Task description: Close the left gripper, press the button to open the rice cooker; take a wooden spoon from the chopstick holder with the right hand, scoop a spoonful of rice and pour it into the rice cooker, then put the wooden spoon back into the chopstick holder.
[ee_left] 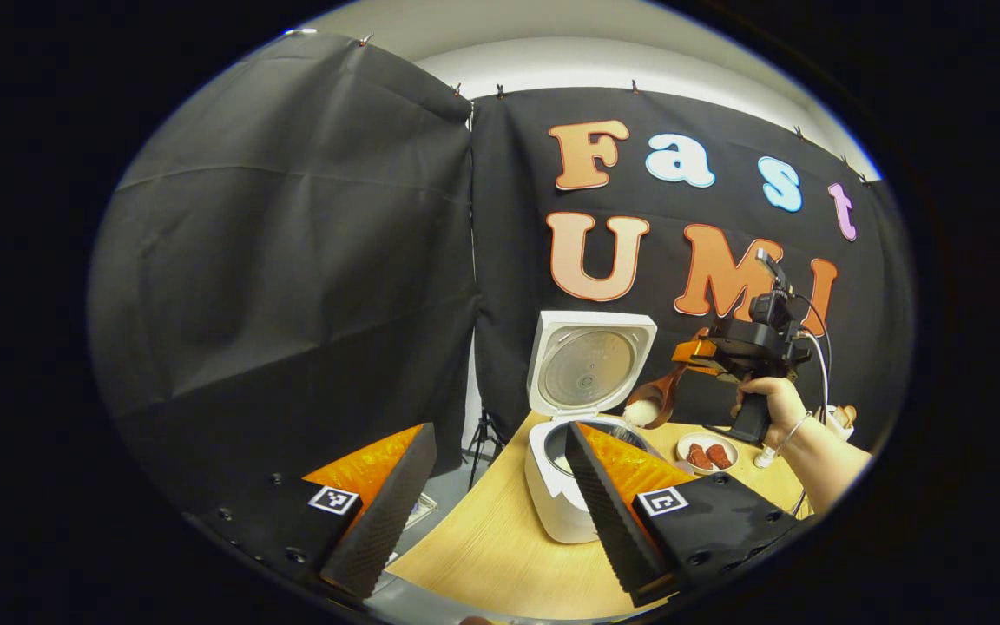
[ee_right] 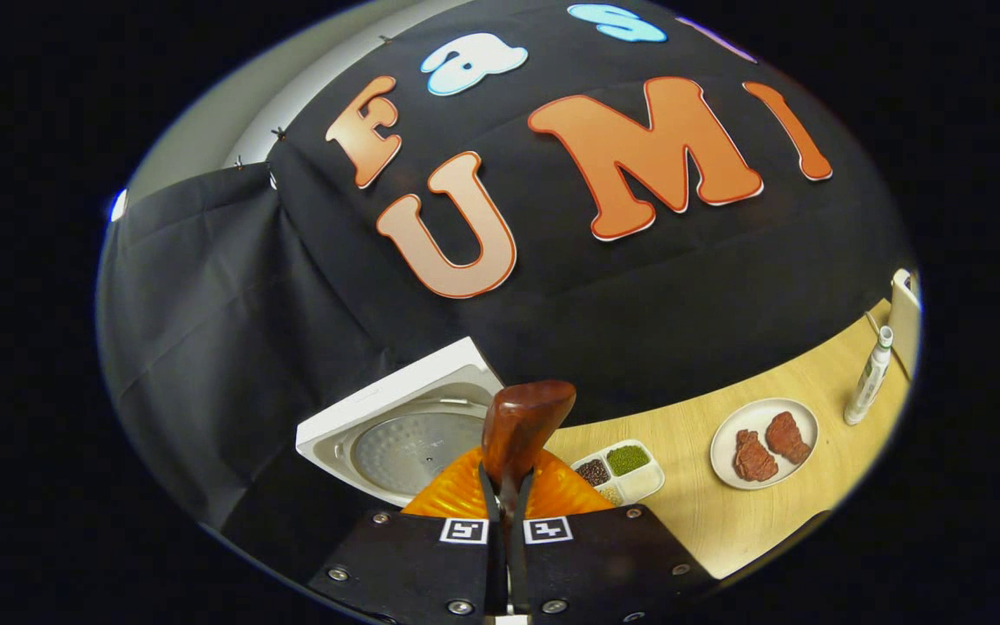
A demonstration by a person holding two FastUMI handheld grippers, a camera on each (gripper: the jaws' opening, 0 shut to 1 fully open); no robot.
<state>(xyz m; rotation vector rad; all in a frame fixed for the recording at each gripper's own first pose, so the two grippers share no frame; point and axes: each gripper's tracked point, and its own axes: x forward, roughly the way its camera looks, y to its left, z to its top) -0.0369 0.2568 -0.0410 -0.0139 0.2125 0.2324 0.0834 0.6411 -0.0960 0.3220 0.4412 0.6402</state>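
Observation:
The white rice cooker (ee_left: 556,495) stands on the wooden table with its lid (ee_left: 591,360) raised upright. My left gripper (ee_left: 491,521) is open and holds nothing, its fingers on either side of the cooker's near side. Above the pot's far rim, a hand holds my right gripper (ee_left: 708,351), shut on the wooden spoon (ee_left: 663,398), whose bowl hangs down with white rice (ee_left: 641,413) in it. In the right gripper view, the gripper (ee_right: 507,486) clamps the spoon (ee_right: 524,421) by its handle, above the open lid (ee_right: 404,434). The spoon's bowl hides the rice here.
A plate with two red meat pieces (ee_right: 765,443) and a small divided tray of beans (ee_right: 626,469) lie on the table (ee_right: 726,521). A slim white bottle (ee_right: 869,373) stands far right. A white holder (ee_left: 843,417) sits behind the person's wrist.

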